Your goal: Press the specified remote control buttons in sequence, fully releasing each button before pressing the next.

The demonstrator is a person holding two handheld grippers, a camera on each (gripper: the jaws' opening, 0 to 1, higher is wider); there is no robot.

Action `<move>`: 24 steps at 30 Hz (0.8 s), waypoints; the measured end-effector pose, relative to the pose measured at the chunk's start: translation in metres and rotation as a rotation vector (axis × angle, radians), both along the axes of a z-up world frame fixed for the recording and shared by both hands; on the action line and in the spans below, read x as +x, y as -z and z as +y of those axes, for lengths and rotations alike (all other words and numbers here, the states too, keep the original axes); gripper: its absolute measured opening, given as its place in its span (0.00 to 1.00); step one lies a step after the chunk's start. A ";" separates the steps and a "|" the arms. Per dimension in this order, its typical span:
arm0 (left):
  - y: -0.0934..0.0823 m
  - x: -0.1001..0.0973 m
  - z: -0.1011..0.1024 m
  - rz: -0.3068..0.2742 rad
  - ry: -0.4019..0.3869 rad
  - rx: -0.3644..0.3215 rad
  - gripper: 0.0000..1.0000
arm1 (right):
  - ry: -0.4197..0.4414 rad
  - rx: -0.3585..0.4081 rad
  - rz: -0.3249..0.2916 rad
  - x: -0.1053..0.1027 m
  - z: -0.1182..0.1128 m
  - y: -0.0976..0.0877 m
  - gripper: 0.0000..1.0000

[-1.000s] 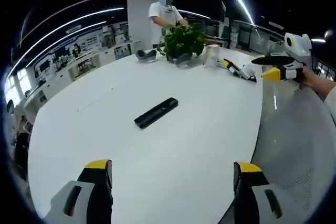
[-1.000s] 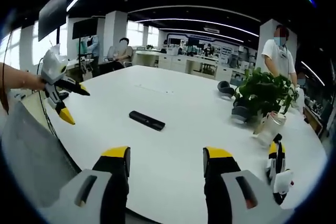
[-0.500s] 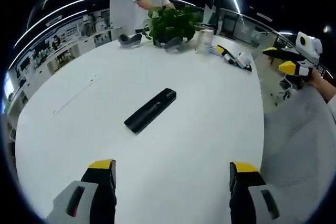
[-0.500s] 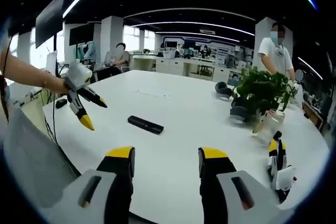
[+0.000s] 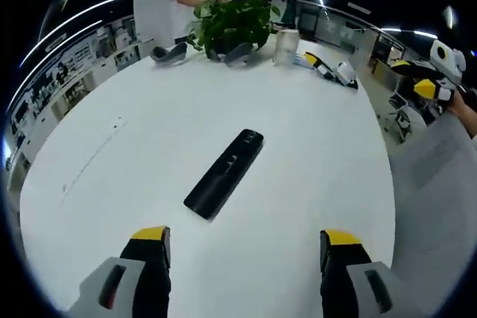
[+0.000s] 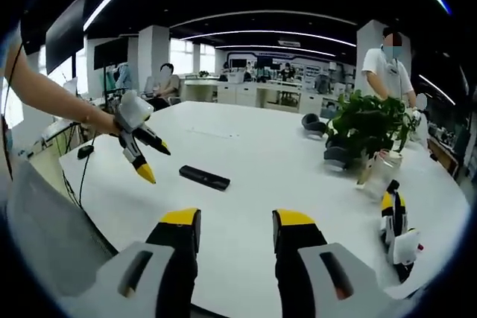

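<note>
A black remote control (image 5: 223, 173) lies flat on the white round table (image 5: 320, 147), buttons up. My left gripper (image 5: 246, 247) hovers just short of its near end, jaws wide open and empty. In the right gripper view the same remote (image 6: 204, 177) lies mid-table, and the left gripper (image 6: 154, 161), held in a hand, points its open yellow-tipped jaws at the remote's left end from slightly above. My right gripper (image 6: 237, 221) stays back over the near table (image 6: 261, 158) edge, open and empty. It also appears at the far right (image 5: 421, 80), off the table.
At the table's far side stand a potted plant (image 5: 231, 24) (image 6: 365, 124), a white cup (image 5: 285, 44) (image 6: 376, 176) and a grey headset (image 5: 168, 51) (image 6: 313, 123). A spare yellow-tipped gripper (image 5: 328, 71) (image 6: 395, 221) lies near the cup. A person (image 6: 387, 72) stands behind the plant.
The left gripper has moved forward over the table toward the remote, which now looks larger and closer. The right gripper's jaws have narrowed slightly. The remote has not moved.
</note>
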State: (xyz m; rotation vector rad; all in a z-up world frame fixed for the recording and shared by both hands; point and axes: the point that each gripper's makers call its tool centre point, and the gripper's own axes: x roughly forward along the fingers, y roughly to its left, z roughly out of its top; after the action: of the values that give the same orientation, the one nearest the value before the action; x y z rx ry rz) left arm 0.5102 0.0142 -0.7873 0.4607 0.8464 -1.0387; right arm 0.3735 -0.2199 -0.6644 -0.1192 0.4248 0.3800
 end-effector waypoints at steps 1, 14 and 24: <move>0.002 0.002 -0.002 -0.002 0.008 0.005 0.83 | -0.002 0.001 0.004 0.000 0.000 0.001 0.38; 0.026 0.032 0.008 0.014 -0.026 0.110 0.67 | -0.013 0.007 0.028 0.000 0.002 0.005 0.31; 0.033 0.038 -0.004 0.048 0.024 0.105 0.59 | -0.029 -0.017 0.055 -0.002 0.003 0.011 0.28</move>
State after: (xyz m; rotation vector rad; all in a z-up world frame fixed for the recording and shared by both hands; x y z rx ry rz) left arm 0.5487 0.0102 -0.8198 0.5371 0.9433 -1.0343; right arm 0.3716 -0.2173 -0.6756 -0.1321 0.4811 0.4092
